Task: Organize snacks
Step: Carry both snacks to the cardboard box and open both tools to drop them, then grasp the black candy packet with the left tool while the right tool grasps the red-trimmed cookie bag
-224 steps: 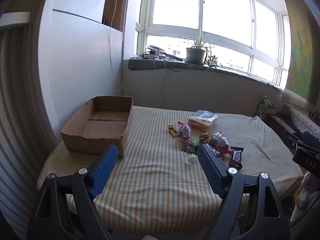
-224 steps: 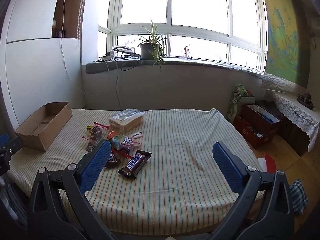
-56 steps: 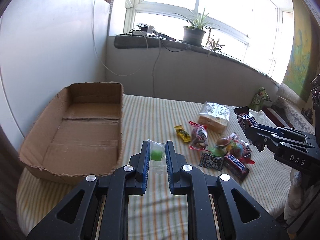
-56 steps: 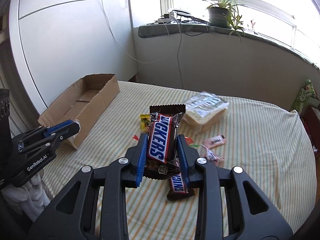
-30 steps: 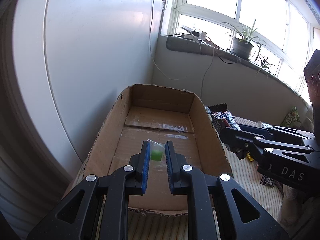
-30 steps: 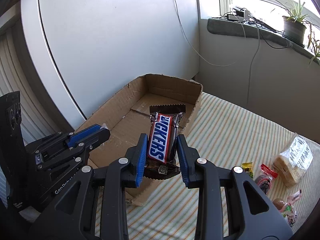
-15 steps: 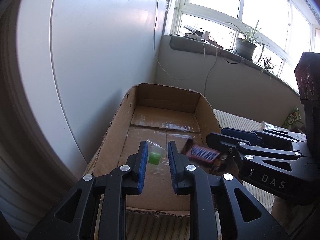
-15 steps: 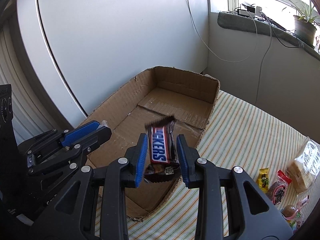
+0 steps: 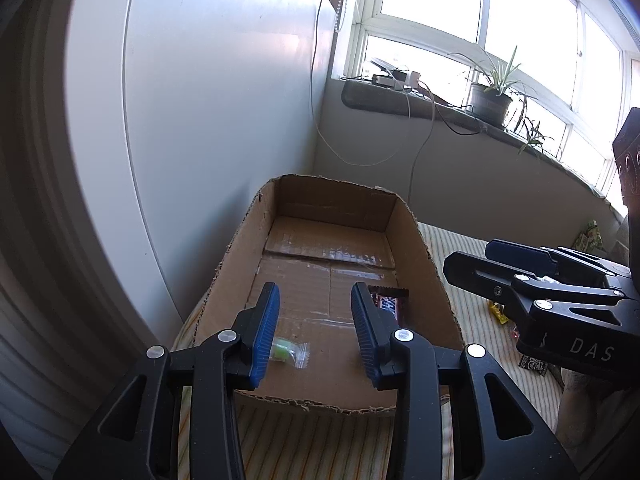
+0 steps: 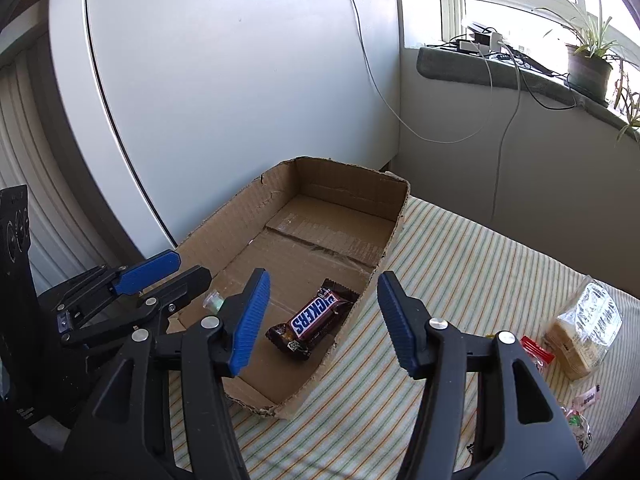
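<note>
**Snack box: two items in, both grippers empty**

Item 1. Cardboard box (image 10: 280, 208), open-topped, on the striped cloth (image 10: 460, 264) against the white wall panel (image 9: 224, 92). In your right wrist view it runs from 6 o'clock up toward 12.

Item 2. Snickers bar (image 10: 314, 314), flat on the box floor near the right wall, lying on a slant. In your left wrist view only its end shows, at 1 o'clock of your right finger pad.

Item 3. Green candy (image 9: 282, 350) in a clear wrapper, on the box floor near the front left corner, well apart from the bar.

Item 4. Your left gripper (image 9: 314, 338), over the near end of the box, spread wide, nothing between the pads.

Item 5. Your right gripper (image 10: 322, 320), above the box's right wall, spread wide, carrying nothing.

Item 6. Bread bag (image 10: 584, 332) on the cloth at 3 o'clock in the right view, with small wrapped sweets (image 10: 538, 354) just beside it, outside the box.

Item 7. Potted plant (image 10: 588, 64) on the sill at 1 o'clock.
</note>
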`<action>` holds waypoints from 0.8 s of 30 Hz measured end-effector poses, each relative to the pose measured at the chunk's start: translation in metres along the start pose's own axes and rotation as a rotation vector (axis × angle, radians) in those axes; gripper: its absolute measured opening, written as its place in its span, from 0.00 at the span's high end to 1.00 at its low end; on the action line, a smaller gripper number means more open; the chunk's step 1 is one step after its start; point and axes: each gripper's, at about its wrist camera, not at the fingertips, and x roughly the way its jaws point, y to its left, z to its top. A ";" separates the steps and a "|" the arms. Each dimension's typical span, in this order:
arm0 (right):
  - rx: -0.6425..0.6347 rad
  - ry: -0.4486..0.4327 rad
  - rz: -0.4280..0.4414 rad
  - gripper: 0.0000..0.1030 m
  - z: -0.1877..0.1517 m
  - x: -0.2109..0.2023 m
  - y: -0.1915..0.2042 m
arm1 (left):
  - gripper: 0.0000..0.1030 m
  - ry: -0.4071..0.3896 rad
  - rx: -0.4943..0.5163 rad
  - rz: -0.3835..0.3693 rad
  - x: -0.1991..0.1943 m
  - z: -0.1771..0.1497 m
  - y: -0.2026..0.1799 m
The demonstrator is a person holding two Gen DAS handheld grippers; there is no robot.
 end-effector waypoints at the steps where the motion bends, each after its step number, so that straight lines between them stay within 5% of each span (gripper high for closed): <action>1: 0.002 -0.005 -0.004 0.33 -0.001 -0.003 -0.002 | 0.65 0.000 0.000 -0.005 -0.002 -0.001 -0.002; 12: 0.044 -0.032 -0.044 0.32 -0.028 -0.052 -0.036 | 0.65 -0.019 0.011 -0.102 -0.014 -0.012 -0.041; 24: 0.099 0.001 -0.245 0.32 -0.090 -0.111 -0.118 | 0.65 0.052 0.042 -0.233 -0.005 -0.032 -0.095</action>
